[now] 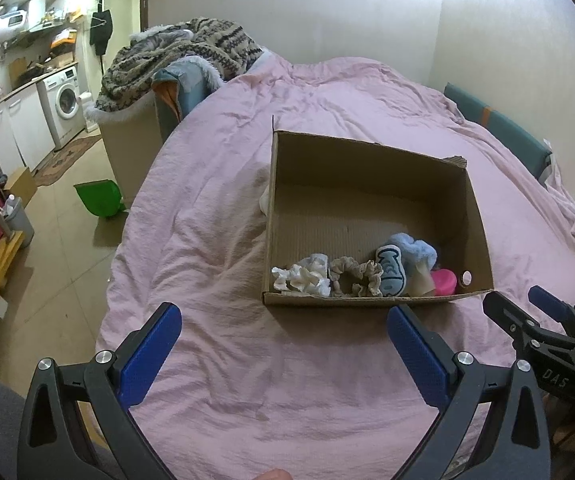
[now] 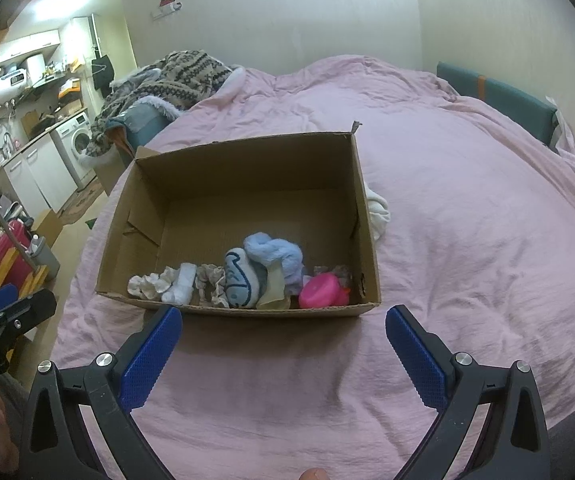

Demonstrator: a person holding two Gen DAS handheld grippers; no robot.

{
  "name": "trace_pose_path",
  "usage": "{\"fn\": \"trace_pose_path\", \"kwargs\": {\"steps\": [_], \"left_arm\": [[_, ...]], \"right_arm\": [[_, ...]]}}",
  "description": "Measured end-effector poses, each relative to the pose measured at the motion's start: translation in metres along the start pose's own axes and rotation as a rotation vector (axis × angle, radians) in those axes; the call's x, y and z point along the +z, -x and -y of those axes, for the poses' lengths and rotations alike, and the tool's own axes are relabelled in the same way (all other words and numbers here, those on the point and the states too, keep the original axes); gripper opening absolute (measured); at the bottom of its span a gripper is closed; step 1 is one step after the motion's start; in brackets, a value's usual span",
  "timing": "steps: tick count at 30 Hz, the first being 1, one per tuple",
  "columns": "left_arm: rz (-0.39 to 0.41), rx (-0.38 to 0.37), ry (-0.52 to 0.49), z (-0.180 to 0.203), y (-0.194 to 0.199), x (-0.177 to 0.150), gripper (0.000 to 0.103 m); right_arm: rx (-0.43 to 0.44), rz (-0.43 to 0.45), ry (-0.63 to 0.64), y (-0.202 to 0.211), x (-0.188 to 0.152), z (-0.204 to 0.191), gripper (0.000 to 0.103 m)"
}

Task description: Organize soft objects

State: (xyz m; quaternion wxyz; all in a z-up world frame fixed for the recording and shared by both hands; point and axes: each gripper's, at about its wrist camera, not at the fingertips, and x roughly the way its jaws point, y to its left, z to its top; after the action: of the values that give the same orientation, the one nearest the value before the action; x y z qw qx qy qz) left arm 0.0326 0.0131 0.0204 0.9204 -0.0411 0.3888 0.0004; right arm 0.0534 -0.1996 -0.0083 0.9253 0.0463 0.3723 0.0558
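You are holding both grippers above the near part of a bed covered in a wrinkled pink sheet (image 1: 247, 208), and neither holds anything. Your left gripper (image 1: 283, 320) has its blue pads spread wide over bare sheet. Your right gripper (image 2: 283, 322) is spread just as wide, its tips just short of the near wall of the cardboard box (image 2: 243, 164).

The box sits open-topped toward the middle of the bed. The soft things lie in a row along its near wall: a white ruffled scrunchie (image 2: 145, 285) toward the left corner, a small white cloth (image 2: 180, 287) touching it, a beige scrunchie (image 2: 210, 280), a white pouch with blue stitching (image 2: 239, 280), a fluffy light-blue piece (image 2: 275, 254) behind it, and a pink round item (image 2: 319, 290) toward the right corner. The far part of the box floor is bare cardboard. One white cloth (image 2: 378, 210) lies on the sheet outside, against the box's right wall.

At the far left corner of the bed a patterned knit blanket (image 1: 183, 56) is heaped. Beyond the left edge is a tan floor with a green dustpan (image 1: 99, 198), white cabinets and a washing machine (image 1: 65, 98).
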Motion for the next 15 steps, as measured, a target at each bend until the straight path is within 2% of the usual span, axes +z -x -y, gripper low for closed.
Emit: {"fn": "trace_pose_path", "kwargs": {"steps": [15], "left_arm": [[-0.01,-0.009,0.001,0.0011,-0.0057,-0.0015,0.103]], "right_arm": [[-0.004,0.005,-0.012,-0.0016,0.0015,0.0033,0.103]]}}
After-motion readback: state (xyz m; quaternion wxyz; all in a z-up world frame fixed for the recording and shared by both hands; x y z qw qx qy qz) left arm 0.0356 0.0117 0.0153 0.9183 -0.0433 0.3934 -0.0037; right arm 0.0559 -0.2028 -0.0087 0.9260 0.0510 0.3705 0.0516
